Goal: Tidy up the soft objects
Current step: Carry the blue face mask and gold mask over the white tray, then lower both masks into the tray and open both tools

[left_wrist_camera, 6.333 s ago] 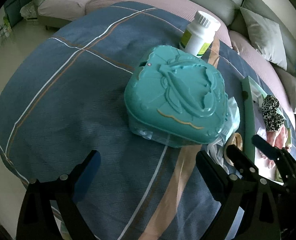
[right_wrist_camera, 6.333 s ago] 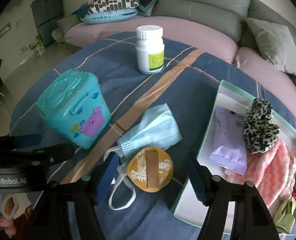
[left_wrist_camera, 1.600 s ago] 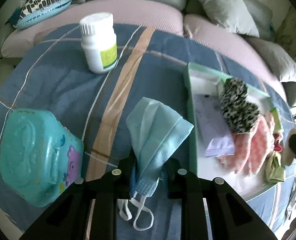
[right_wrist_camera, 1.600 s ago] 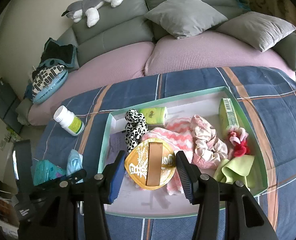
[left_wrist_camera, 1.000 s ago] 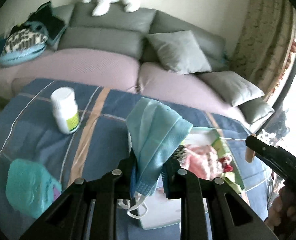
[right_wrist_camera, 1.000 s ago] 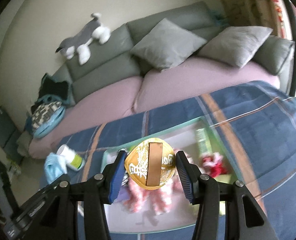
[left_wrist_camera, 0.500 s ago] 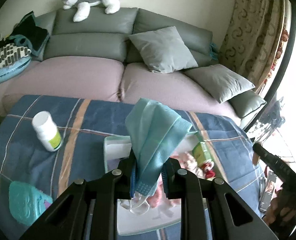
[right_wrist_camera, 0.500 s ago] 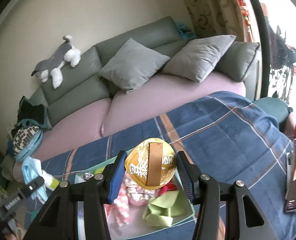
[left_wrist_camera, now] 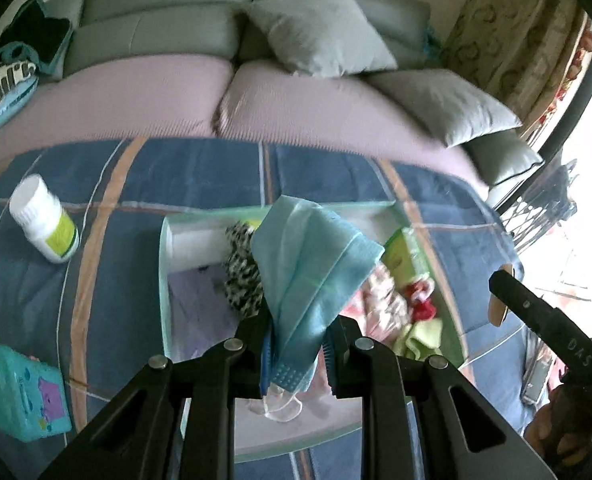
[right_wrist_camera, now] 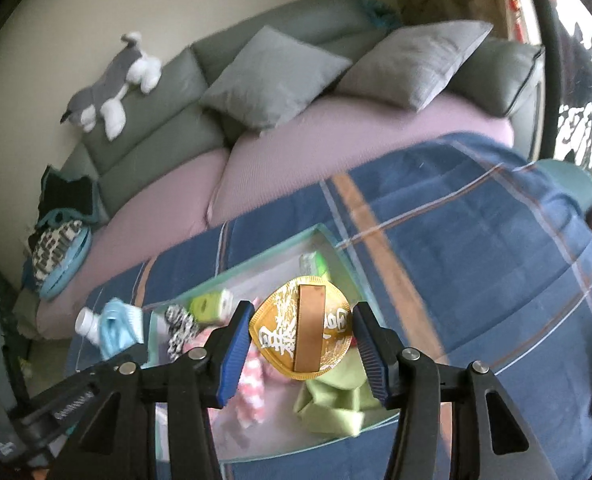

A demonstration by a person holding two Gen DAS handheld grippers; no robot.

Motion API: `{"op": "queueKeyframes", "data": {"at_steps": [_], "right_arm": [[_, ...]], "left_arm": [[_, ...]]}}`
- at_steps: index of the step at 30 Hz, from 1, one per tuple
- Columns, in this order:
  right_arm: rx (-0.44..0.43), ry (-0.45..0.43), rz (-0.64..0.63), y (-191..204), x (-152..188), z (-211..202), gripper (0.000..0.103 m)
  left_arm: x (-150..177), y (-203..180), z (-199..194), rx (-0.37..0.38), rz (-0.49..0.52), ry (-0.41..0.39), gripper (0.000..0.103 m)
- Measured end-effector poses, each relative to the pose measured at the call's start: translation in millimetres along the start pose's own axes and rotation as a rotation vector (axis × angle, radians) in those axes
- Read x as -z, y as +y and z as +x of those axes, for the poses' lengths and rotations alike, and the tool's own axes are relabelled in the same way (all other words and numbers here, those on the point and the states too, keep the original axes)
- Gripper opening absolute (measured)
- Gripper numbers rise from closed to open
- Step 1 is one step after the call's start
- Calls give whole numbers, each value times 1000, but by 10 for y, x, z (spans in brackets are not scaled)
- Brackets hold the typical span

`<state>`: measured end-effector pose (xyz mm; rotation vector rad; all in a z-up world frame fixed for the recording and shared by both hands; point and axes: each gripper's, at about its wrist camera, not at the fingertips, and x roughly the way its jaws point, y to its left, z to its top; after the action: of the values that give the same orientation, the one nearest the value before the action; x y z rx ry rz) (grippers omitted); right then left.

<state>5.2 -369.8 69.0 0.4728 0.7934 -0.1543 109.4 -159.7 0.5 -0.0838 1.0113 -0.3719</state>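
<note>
My left gripper (left_wrist_camera: 297, 344) pinches the blue face mask (left_wrist_camera: 309, 276), hanging directly over the near left of the green tray (left_wrist_camera: 164, 280); my right gripper (right_wrist_camera: 301, 336) clamps the gold pouch (right_wrist_camera: 301, 334) above the tray's right end

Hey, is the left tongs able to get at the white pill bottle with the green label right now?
Probably not as things stand. The left tongs are shut on the light blue face mask above the pale green tray, while the white pill bottle with the green label stands off to the side on the blue plaid cloth.
</note>
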Motion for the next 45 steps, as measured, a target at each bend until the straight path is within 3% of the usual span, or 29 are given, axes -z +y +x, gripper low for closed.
{"op": "queueKeyframes", "data": {"at_steps": [10,18,34,38,45], "right_arm": [[-13,225,-74,345,324,518,55],[47,373,-97,367,578,828,55],[75,430,-156,466,706,838,55],[84,424,-167,543,669,845,56],[88,414,-172,587,635,826,60]], "left_arm": [[294,289,354,-45,-56,156,22],[448,366,544,-65,-71,243,22],[539,351,598,-64,-76,284,24],[523,336,540,-68,-77,277,36],[464,307,398,-61,-75,248,46]]}}
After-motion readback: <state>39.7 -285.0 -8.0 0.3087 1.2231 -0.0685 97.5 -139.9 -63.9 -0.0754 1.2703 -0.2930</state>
